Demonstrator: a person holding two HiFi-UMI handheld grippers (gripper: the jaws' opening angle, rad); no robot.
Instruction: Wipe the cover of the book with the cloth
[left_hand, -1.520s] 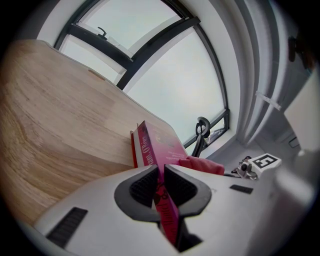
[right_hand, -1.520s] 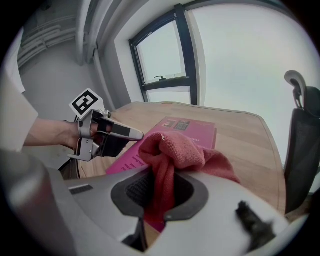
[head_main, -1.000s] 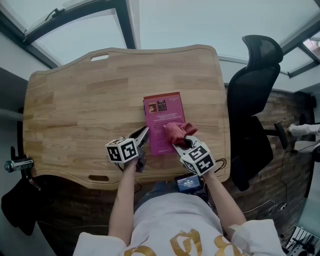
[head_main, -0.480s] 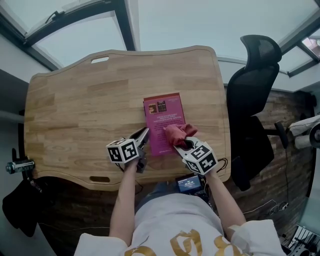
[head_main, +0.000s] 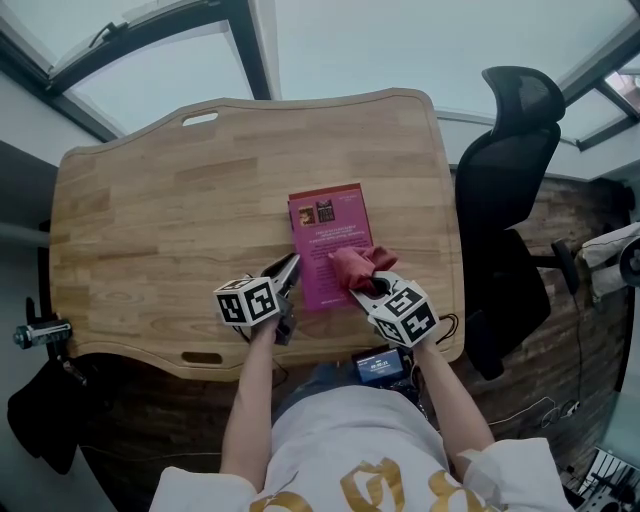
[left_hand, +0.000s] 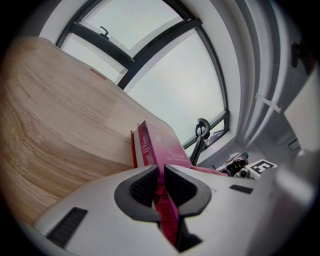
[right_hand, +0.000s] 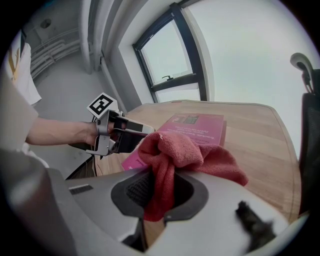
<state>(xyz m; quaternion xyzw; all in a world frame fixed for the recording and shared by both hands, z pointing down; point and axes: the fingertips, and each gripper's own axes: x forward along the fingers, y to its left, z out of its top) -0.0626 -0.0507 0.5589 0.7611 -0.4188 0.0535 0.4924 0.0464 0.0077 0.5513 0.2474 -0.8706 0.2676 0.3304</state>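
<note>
Hardly anything has shifted over the last second; only my right claw has drifted slightly rightward. On the pale plank table (head_main: 150, 220), my left gripper (left_hand: 161, 181) is clamped tight on the near left edge of the book (head_main: 330, 235), a slim, smooth magenta rectangle lying flat. The cloth (head_main: 352, 265), a nubby red bunch, sits on the cover's near right part, pinched in my right gripper (right_hand: 159, 192). I judge the wiping is midway, with the far half still to do.

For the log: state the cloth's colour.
Red cloth, clearest in the right gripper view.
</note>
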